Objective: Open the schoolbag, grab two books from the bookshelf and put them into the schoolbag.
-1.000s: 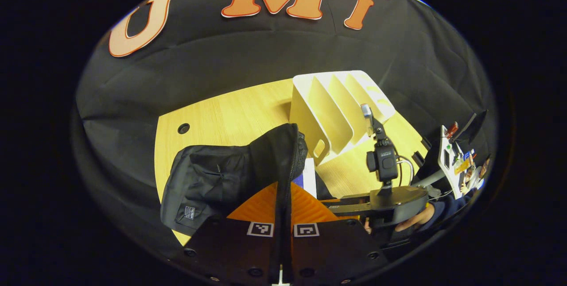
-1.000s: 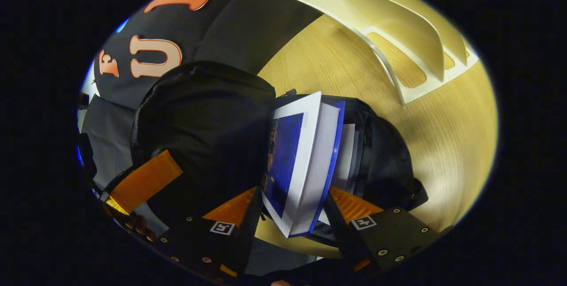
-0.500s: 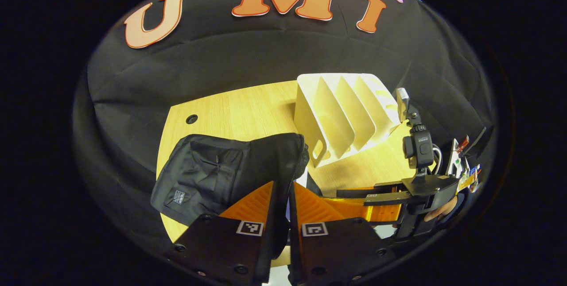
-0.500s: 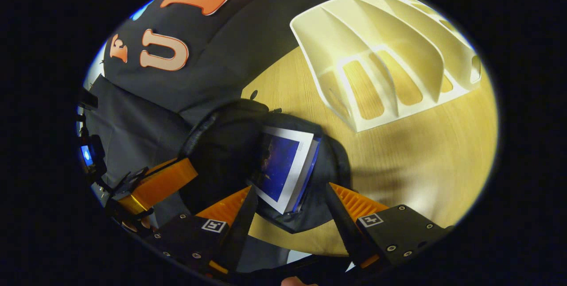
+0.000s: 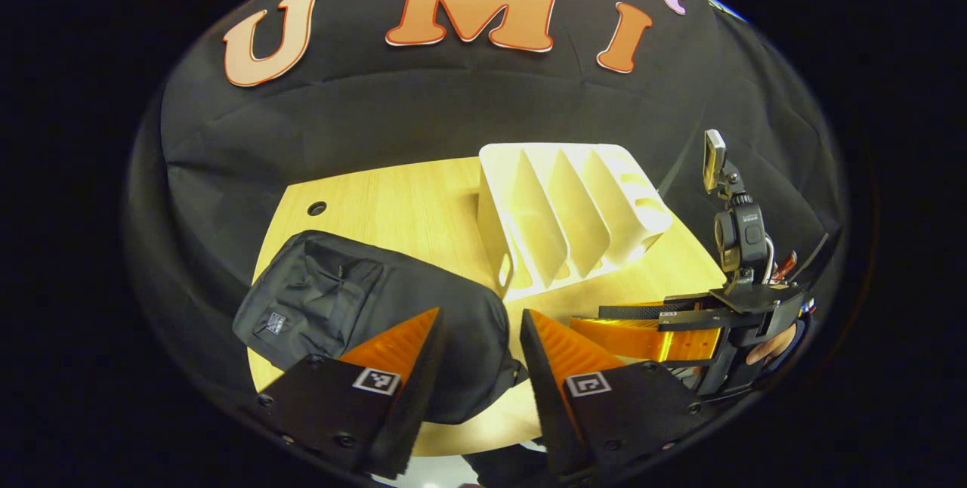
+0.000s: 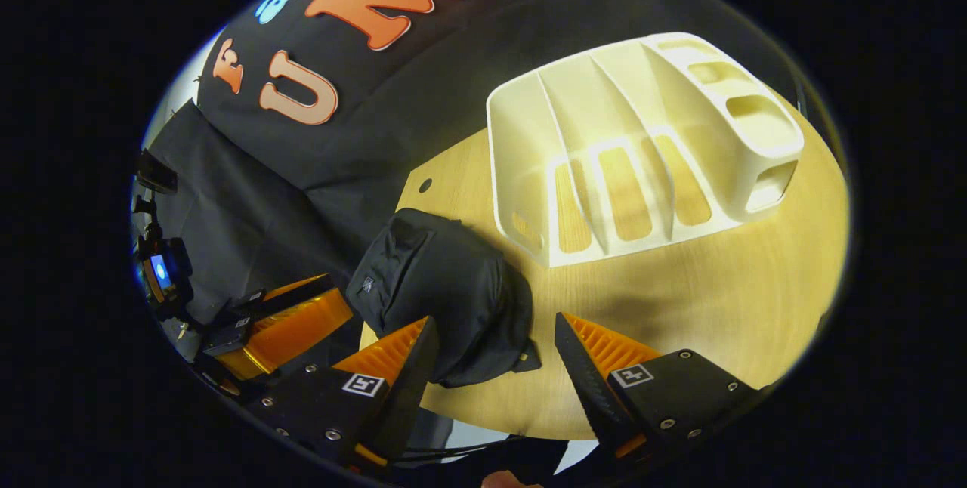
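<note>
On the wooden desk (image 5: 423,208), both grippers, left (image 5: 474,348) and right (image 6: 491,356), hover with fingers spread, empty, above the black schoolbag (image 5: 393,314).

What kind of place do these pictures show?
Probably a staged recording booth, not a home: a black cloth wall behind a bare wooden table, which carries a schoolbag and an empty bookshelf.

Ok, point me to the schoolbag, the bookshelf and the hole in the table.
schoolbag (image 5: 363,299): left gripper view, on its black front panel beside the pocket.
bookshelf (image 6: 604,106): right gripper view, on a white divider.
hole in the table (image 5: 316,208): left gripper view, on the dark round opening near the table's far corner.
</note>
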Motion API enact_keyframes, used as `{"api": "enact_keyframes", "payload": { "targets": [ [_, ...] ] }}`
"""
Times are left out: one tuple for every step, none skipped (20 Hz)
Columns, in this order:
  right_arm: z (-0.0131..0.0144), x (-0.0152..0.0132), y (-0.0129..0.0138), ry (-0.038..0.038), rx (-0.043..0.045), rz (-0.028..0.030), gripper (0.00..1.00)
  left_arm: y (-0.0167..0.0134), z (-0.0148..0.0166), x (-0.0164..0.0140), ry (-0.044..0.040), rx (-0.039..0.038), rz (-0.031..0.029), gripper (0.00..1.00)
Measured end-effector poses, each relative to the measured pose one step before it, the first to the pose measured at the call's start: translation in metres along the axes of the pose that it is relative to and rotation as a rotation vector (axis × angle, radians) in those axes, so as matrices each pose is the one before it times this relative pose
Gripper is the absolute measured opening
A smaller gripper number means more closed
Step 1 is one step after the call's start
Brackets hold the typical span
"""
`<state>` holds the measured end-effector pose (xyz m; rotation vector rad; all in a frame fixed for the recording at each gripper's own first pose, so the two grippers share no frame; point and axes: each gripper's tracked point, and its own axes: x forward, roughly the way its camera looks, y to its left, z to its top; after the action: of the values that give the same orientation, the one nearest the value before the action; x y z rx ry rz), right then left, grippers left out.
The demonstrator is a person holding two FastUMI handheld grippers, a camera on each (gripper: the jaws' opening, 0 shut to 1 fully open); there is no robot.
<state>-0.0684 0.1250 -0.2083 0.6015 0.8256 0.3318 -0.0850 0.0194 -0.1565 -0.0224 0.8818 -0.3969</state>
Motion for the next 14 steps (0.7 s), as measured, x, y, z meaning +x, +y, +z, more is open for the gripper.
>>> {"api": "enact_keyframes", "payload": {
  "targets": [
    [0.00645, -0.00736, -0.00518, -0.01611, -0.02572, -0.00772, 0.93, -0.00739, 0.00455, -0.00095, -0.02252, -0.00707, 0.00393, 0.75],
    [0.00549, -0.00728, -0.00586, -0.01345, -0.02555, -0.0125, 0.94, -0.00876, 0.00171, -0.00237, -0.01731, -0.00547, -0.0007, 0.75],
    [0.00716, -0.00799, -0.00619, -0.01691, -0.02294, -0.01074, 0.95, -0.00845, 0.00377, -0.00149, -0.01923, -0.00573, 0.00143, 0.84],
    [0.00713, -0.0087, -0.00587, -0.01874, -0.02531, -0.01193, 0.95, -0.00807, 0.00407, 0.00116, -0.02044, -0.00225, 0.00046, 0.84],
    [0.00838, -0.00817, -0.00647, -0.02759, -0.0208, -0.01372, 0.96, -0.00831, 0.00519, -0.00227, -0.02104, -0.00012, 0.00541, 0.85],
    [0.00994, -0.00817, -0.00465, -0.0259, -0.02352, -0.00844, 0.96, -0.00774, 0.00538, -0.00237, -0.02341, 0.00132, 0.00271, 0.86],
    [0.00787, -0.00682, -0.00499, -0.01939, -0.01575, -0.00984, 0.96, -0.00933, 0.0059, 0.00108, -0.01644, -0.00203, -0.00338, 0.89],
    [0.00864, -0.00742, -0.00319, -0.01794, -0.00796, -0.00021, 0.96, -0.00944, 0.00512, 0.00092, -0.01562, -0.00376, -0.00524, 0.89],
    [0.00935, -0.00806, -0.00355, -0.02361, -0.00447, -0.00186, 0.96, -0.00847, 0.0033, -0.00173, -0.01917, -0.00305, -0.00271, 0.91],
    [0.00996, -0.00908, -0.00487, -0.02338, -0.0119, -0.00441, 0.96, -0.00685, 0.00705, -0.0017, -0.02158, 0.00031, 0.00285, 0.91],
    [0.00949, -0.00588, -0.00506, -0.0285, -0.02132, -0.01488, 0.96, -0.0057, 0.00876, -0.00116, -0.02713, 0.00303, 0.00687, 0.91],
    [0.01109, -0.00346, -0.00438, -0.02732, -0.02728, -0.01762, 0.96, -0.00474, 0.00848, -0.00022, -0.02373, 0.00049, 0.00587, 0.92],
    [0.01089, -0.00488, -0.00634, -0.02792, -0.02716, -0.0204, 0.96, -0.00525, 0.00817, -0.0018, -0.02539, 0.00075, 0.00589, 0.95],
    [0.0091, -0.00686, -0.00627, -0.02305, -0.02606, -0.02069, 0.96, -0.00279, 0.00738, -0.00051, -0.02467, 0.00257, 0.00808, 0.95]
  ]
}}
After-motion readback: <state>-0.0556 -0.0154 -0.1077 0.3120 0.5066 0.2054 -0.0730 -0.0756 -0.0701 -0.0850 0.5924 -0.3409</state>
